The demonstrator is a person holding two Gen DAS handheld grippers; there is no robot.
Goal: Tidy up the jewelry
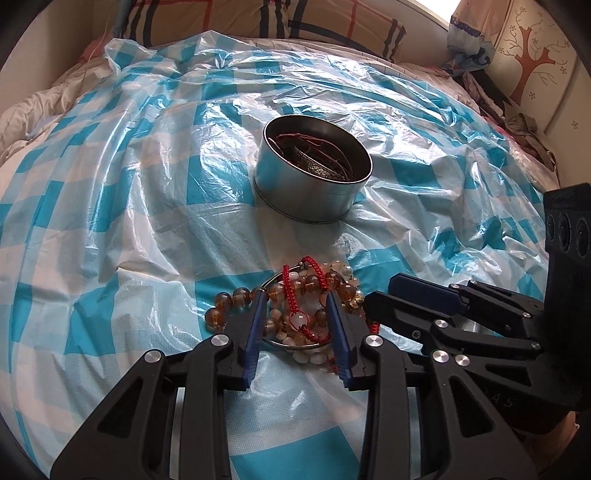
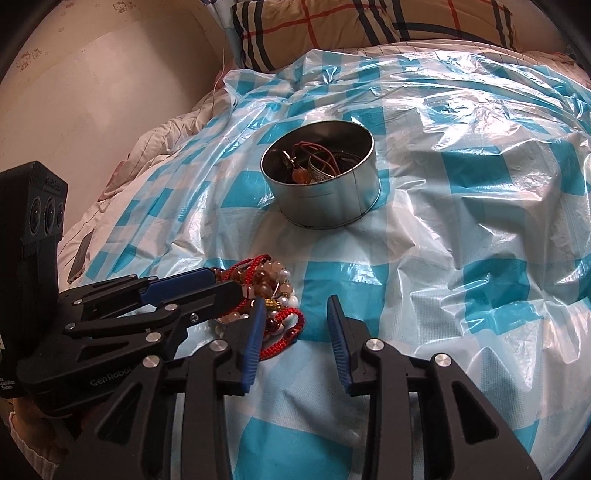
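Note:
A heap of jewelry (image 1: pixel 299 302) lies on the blue-and-white checked plastic sheet (image 1: pixel 129 240): amber beads, pale beads, red braided cords and a silver ring. My left gripper (image 1: pixel 295 317) stands over the heap, partly open, with beads and a red cord between its blue pads; I see no pad pressing on them. From the right, my right gripper (image 1: pixel 384 295) reaches the heap's edge. In the right wrist view it (image 2: pixel 297 314) is open with bare sheet between the pads, and a red cord (image 2: pixel 284 332) lies against its left finger. Beyond stands a round metal tin (image 1: pixel 314 195) (image 2: pixel 328 206) holding several pieces.
The sheet covers a soft, bulging bed with a white duvet (image 2: pixel 162 133) showing at its left edge. A plaid pillow (image 2: pixel 332 26) lies at the back. Clothes are piled at the far right (image 1: pixel 524 129). A wall (image 2: pixel 92 74) rises on the left.

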